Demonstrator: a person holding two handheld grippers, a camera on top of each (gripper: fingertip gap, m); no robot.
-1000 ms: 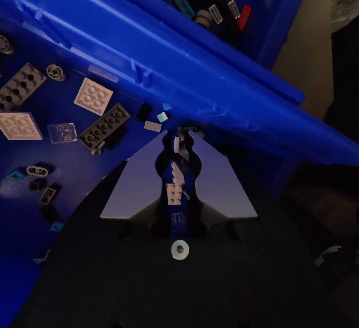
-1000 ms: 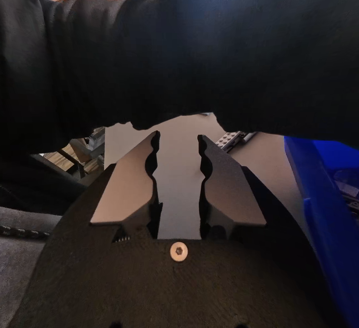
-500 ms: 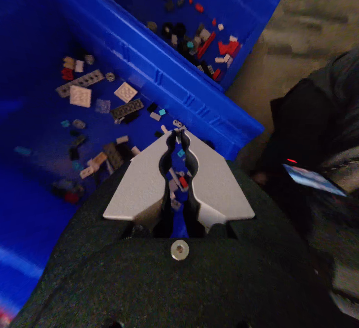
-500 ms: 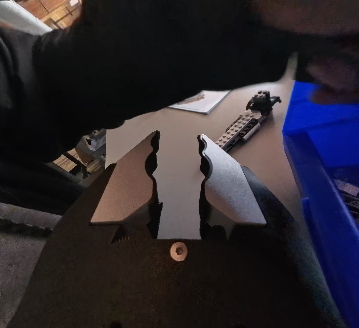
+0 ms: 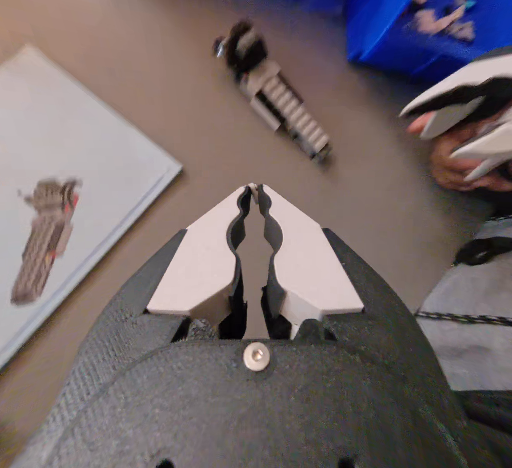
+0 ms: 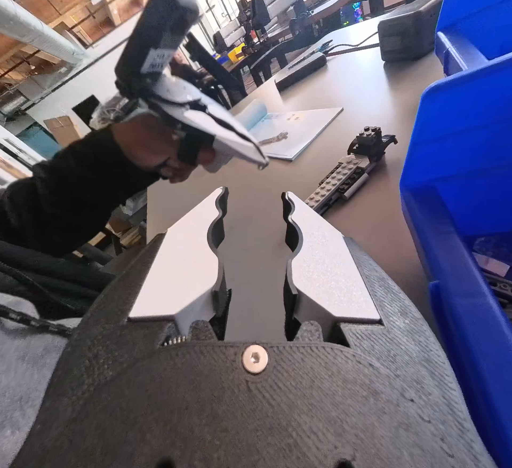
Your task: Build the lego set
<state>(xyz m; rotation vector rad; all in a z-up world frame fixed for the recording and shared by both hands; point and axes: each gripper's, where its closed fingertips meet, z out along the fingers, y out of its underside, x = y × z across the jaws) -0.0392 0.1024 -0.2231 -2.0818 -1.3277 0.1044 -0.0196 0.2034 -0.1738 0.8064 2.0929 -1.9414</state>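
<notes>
My left gripper [image 5: 253, 188] is shut on a small light-grey lego piece [image 5: 253, 191] pinched at its fingertips, held above the brown table. A long grey and black lego build [image 5: 279, 97] lies on the table just ahead of it; it also shows in the right wrist view [image 6: 346, 172]. My right gripper [image 6: 255, 197] is open and empty, low over the table near its front edge. The left gripper [image 6: 257, 162] shows in the right wrist view, up and to the left of the build. The right gripper [image 5: 448, 124] shows at the right edge of the left wrist view.
An open instruction booklet [image 5: 55, 166] lies left of the build, also in the right wrist view [image 6: 302, 127]. Blue bins [image 6: 465, 163] with loose pieces stand along the right; they show top right in the left wrist view [image 5: 401, 11]. A dark box [image 6: 407, 33] and cable sit farther back. One gripper's finger ends stand about 12 centimetres off the other's.
My left gripper has lifted out of the blue bin with the small grey piece and swung left over the table toward the build. The right gripper has stayed open and still.
</notes>
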